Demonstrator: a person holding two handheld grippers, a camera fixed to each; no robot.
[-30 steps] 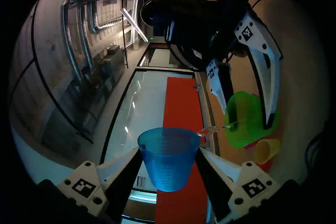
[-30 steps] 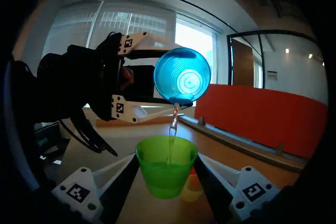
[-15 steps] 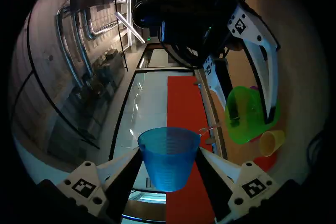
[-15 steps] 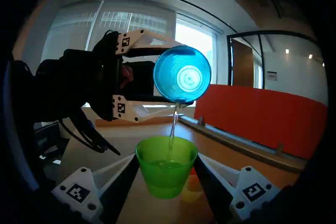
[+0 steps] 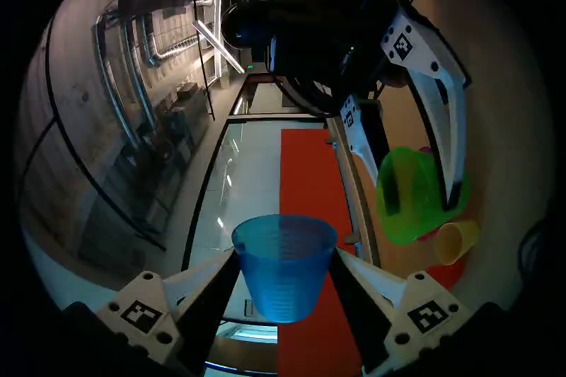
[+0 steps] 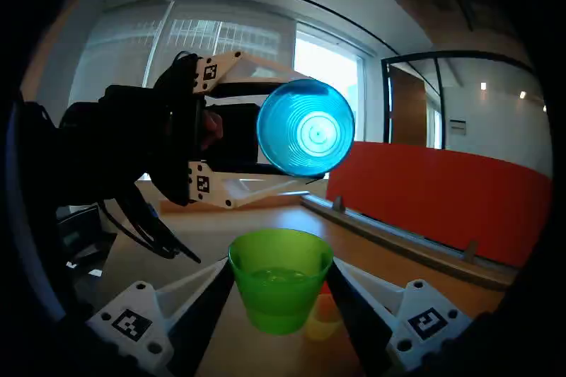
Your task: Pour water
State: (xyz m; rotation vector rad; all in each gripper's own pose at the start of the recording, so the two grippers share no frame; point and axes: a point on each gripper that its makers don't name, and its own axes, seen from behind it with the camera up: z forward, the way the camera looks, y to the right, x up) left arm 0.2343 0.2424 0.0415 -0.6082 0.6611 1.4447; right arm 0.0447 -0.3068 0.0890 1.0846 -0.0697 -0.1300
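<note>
Blue translucent plastic marks the pouring cup (image 5: 284, 274), pinched at its sides between the two fingers of the left claw (image 5: 284, 258). That claw is rolled over so the cup lies on its side, up in the air and just above the green cup (image 6: 281, 292). In the right gripper view its round face turns toward the camera. Holding it level like that lets whatever is inside run out over the lower rim. No stream shows between the two cups, and I cannot make out any water in the blue one, so it is probably drained.

Below it, the right claw (image 6: 281, 265) grips the green cup upright from both sides and lifts it off the wooden worktop (image 6: 212, 235), mouth open under the blue rim to catch the pour. Water (image 6: 279, 276) stands in it, roughly partway up the wall.

Just behind the green cup a small yellow cup (image 6: 322, 317) sits on the worktop, its contents hidden. An orange-red partition (image 6: 439, 193) runs along the far edge.

The pouring looks nearly or fully finished; righting the blue cup seems the likely next step.
</note>
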